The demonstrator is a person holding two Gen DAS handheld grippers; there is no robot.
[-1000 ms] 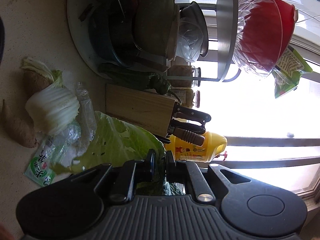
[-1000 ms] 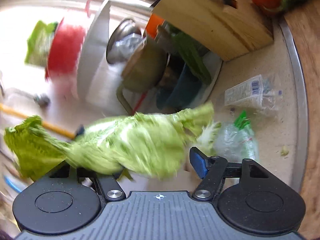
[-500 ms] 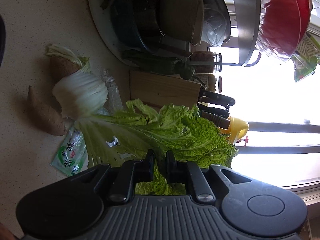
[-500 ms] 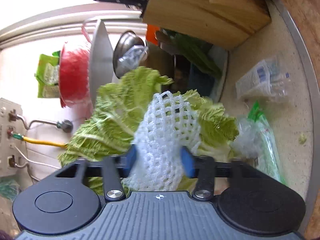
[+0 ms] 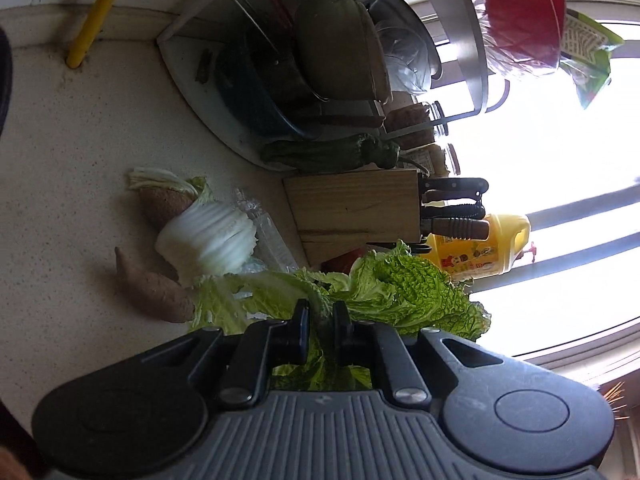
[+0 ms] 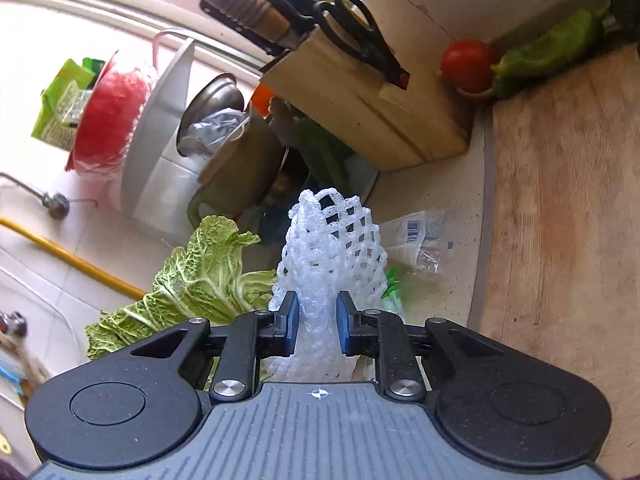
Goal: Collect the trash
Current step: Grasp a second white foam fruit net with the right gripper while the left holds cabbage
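Observation:
My left gripper (image 5: 320,322) is shut on a big green cabbage leaf (image 5: 404,288), which hangs in front of the knife block. The same cabbage leaf (image 6: 200,276) shows at the lower left of the right wrist view. My right gripper (image 6: 317,320) is shut on a white foam net sleeve (image 6: 332,248) that stands up between its blue pads (image 6: 290,320). On the counter lie a clear plastic wrapper with a barcode (image 6: 420,236) and a green-printed bag (image 6: 394,292) behind the sleeve. A clear wrapper (image 5: 268,236) lies beside the cabbage stump (image 5: 208,240).
A wooden knife block (image 5: 356,210) stands on the speckled counter (image 5: 80,184). Sweet potatoes (image 5: 152,290) lie by the stump. A corner rack holds pots (image 5: 340,52) and a red bowl (image 5: 520,8). A wooden cutting board (image 6: 560,216), a tomato (image 6: 466,64) and a green pepper (image 6: 552,52) are at the right.
My right gripper closed on the white foam net sleeve and lifted it. The left gripper rolled and shifted with the cabbage leaf, which now hangs lower in view.

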